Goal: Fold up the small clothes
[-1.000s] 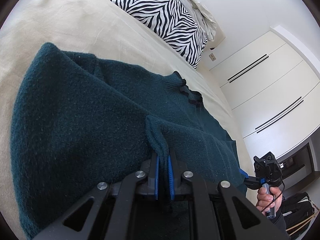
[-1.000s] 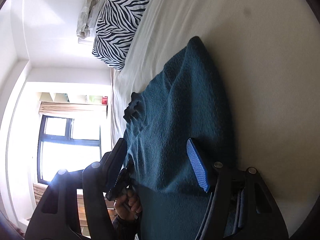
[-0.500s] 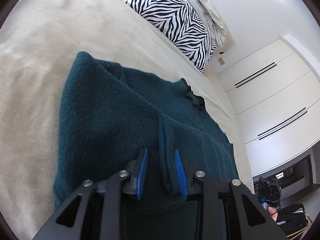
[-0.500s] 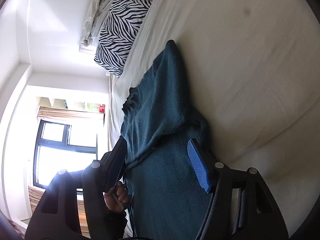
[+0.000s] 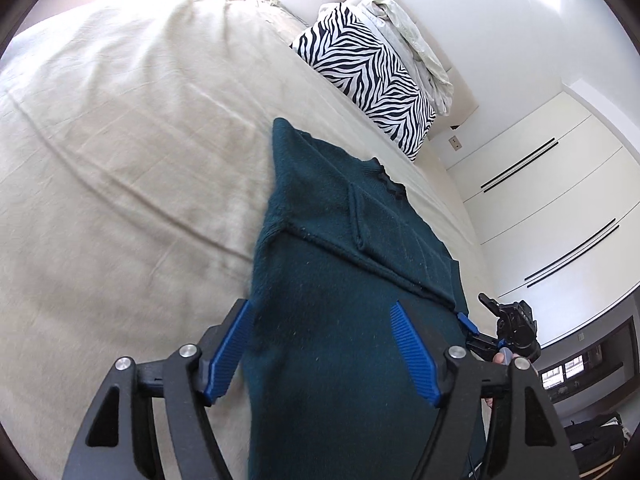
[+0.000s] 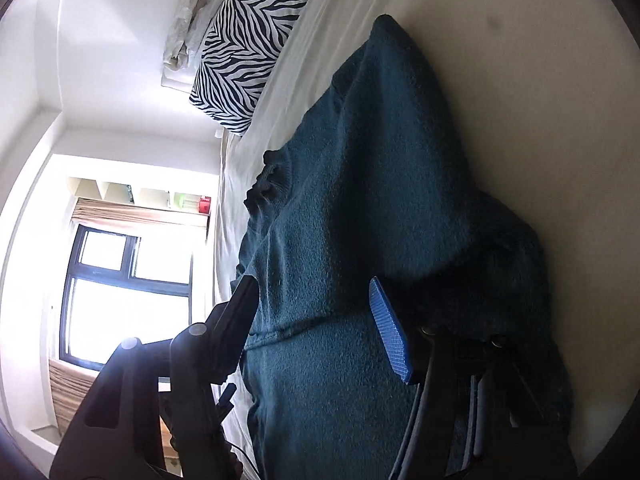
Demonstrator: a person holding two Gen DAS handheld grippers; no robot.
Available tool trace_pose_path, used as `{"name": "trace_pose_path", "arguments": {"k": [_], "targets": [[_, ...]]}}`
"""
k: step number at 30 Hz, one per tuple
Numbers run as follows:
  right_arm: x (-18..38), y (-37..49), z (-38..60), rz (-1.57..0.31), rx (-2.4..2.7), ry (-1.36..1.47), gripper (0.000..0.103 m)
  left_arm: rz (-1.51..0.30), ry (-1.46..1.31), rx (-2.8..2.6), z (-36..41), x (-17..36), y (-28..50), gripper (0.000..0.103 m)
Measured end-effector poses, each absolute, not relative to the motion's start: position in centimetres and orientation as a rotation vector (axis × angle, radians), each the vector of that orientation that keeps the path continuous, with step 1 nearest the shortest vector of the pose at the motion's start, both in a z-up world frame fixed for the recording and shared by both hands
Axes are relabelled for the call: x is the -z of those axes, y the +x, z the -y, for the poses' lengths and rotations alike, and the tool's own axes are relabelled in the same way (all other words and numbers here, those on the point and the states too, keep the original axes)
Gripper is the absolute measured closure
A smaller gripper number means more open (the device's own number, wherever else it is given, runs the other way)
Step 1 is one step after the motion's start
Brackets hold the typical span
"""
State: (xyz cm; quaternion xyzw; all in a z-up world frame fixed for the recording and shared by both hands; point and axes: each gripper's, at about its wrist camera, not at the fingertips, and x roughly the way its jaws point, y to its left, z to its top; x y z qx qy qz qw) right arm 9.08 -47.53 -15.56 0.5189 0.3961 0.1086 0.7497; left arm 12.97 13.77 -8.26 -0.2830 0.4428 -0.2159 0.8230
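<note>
- Sweater (image 5: pixel 352 280), dark teal knit, is lying on the cream bedspread (image 5: pixel 120 160) straight ahead of both my grippers, already narrowed into a long strip: a sleeve is sitting folded across the chest, its edge running as a ridge just beyond my left tips.
- I am judging the side folds done; the lengthwise fold, hem up toward the collar (image 5: pixel 390 184), is looking like what is left.
- My left gripper (image 5: pixel 324 348) is opening, its blue pads standing wide apart over the cloth and pressing on nothing; it is holding no fabric.
- My right gripper (image 6: pixel 320 320) is closing slightly, yet its pads are standing clear with the knit only lying beneath them, so nothing is gripped there either.
- Further ahead of the grippers, a zebra pillow (image 5: pixel 372 80) is resting at the head of the bed, well apart from the sweater.
</note>
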Motion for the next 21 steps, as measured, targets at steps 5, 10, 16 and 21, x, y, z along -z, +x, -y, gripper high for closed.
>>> {"name": "trace_pose_path", "arguments": {"k": [5, 10, 16, 21], "targets": [[12.5, 0.6, 46.1, -0.803, -0.21, 1.014, 0.043, -0.988, -0.657, 0.403, -17.1, 9.5, 6.9, 0.023], [12.1, -8.2, 44.4, -0.815, -0.143, 0.921, 0.043, -1.058, -0.635, 0.44, -16.5, 10.6, 2.4, 0.023], [13.6, -16.1, 43.7, -0.835, -0.082, 0.926, 0.043, -1.117, -0.615, 0.502, -15.2, 11.0, -0.2, 0.025], [14.0, -20.3, 44.7, -0.84, -0.017, 0.94, 0.043, -1.174, -0.633, 0.513, -15.1, 12.2, -1.9, 0.045]]}}
